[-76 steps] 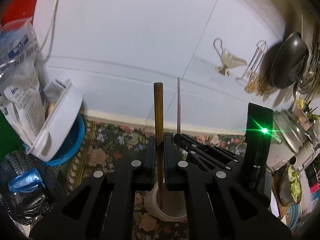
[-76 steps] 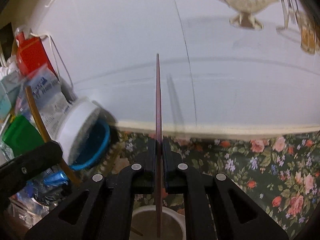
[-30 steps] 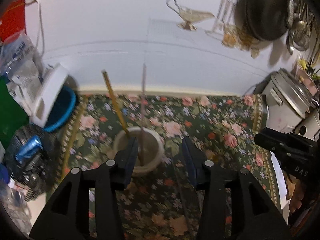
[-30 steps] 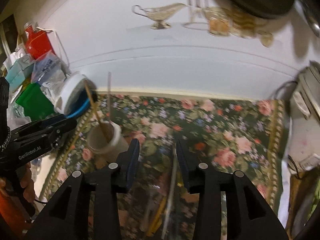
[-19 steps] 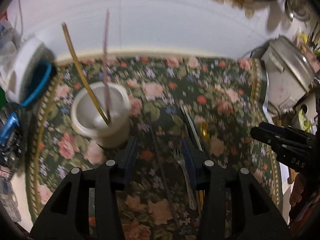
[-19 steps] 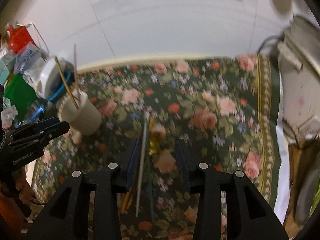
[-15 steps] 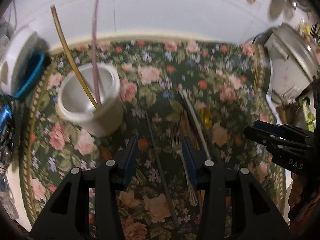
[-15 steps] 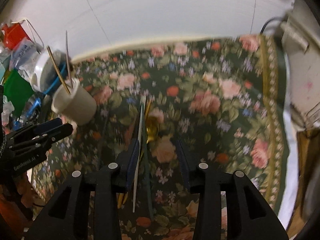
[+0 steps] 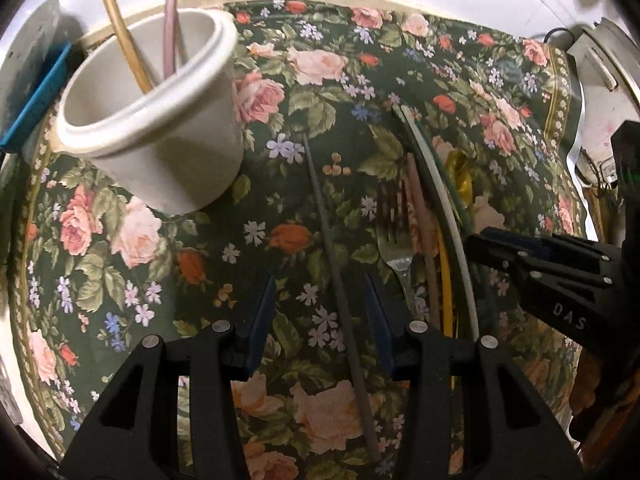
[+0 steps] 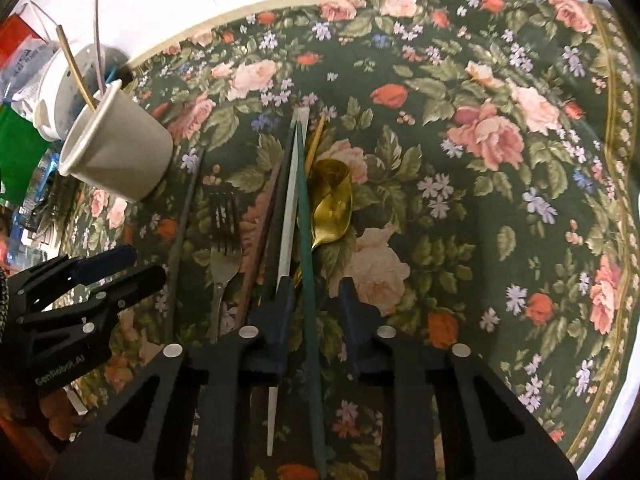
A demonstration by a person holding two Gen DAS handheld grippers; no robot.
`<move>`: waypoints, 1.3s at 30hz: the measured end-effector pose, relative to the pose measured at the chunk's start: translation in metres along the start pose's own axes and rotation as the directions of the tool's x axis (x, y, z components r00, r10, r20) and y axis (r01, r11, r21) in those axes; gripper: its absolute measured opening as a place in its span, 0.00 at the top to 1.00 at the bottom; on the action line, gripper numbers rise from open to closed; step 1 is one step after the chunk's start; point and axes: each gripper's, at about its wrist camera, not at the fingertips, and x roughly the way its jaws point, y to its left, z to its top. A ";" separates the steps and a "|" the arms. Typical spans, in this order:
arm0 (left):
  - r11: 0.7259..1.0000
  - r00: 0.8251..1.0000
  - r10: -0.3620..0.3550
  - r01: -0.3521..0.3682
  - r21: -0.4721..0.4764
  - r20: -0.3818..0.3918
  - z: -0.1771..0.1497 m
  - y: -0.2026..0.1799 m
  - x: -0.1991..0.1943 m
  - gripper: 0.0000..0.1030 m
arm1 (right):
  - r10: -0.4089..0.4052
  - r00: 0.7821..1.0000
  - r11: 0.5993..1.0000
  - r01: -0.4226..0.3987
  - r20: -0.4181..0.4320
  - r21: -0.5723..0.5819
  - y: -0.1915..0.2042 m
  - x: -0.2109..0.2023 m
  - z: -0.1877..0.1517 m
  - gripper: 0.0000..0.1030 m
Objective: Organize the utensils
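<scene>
I am at the pick-up step again, with both grippers brought low over the utensils that lie side by side on the floral cloth (image 10: 500, 140). My left gripper (image 9: 320, 300) straddles the dark grey chopstick (image 9: 332, 248); its jaws stand apart on either side of it and grip nothing. My right gripper (image 10: 316, 292) has the green chopstick (image 10: 306, 220) running up between its pads; the jaws have just been closing, yet I see daylight on both sides of the stick, so it is not clamped. The white chopstick (image 10: 288, 208) lies just beside the left pad, and I judge the squeeze must take the green one alone. The next move, as I read it, is to close each pair fully on its stick, lift, and carry both over to the white cup (image 9: 160, 120), which stands upright at the far left of the cloth. That cup already holds two sticks, a gold chopstick (image 9: 120, 28) and a pink chopstick (image 9: 170, 20), both leaning against its rim. The fork (image 10: 224, 240), the gold spoon (image 10: 332, 204) and a brown chopstick (image 9: 420, 220) lie on the cloth between my two targets, unsorted.
</scene>
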 end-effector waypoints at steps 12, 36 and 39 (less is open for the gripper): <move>1.000 1.000 0.008 -0.008 0.015 0.027 0.007 -0.008 0.013 0.68 | 0.039 0.999 0.999 -0.039 0.008 0.012 0.004 0.007 0.009 0.94; 0.990 0.992 -0.115 0.110 0.084 0.051 0.003 -0.040 -0.020 0.98 | 0.022 0.987 0.996 -0.036 0.161 0.081 -0.018 -0.058 -0.019 0.95; 0.988 0.988 -0.130 0.122 0.090 0.087 0.001 -0.042 -0.037 0.98 | 0.017 0.983 0.996 -0.032 0.182 0.080 -0.016 -0.065 -0.022 0.95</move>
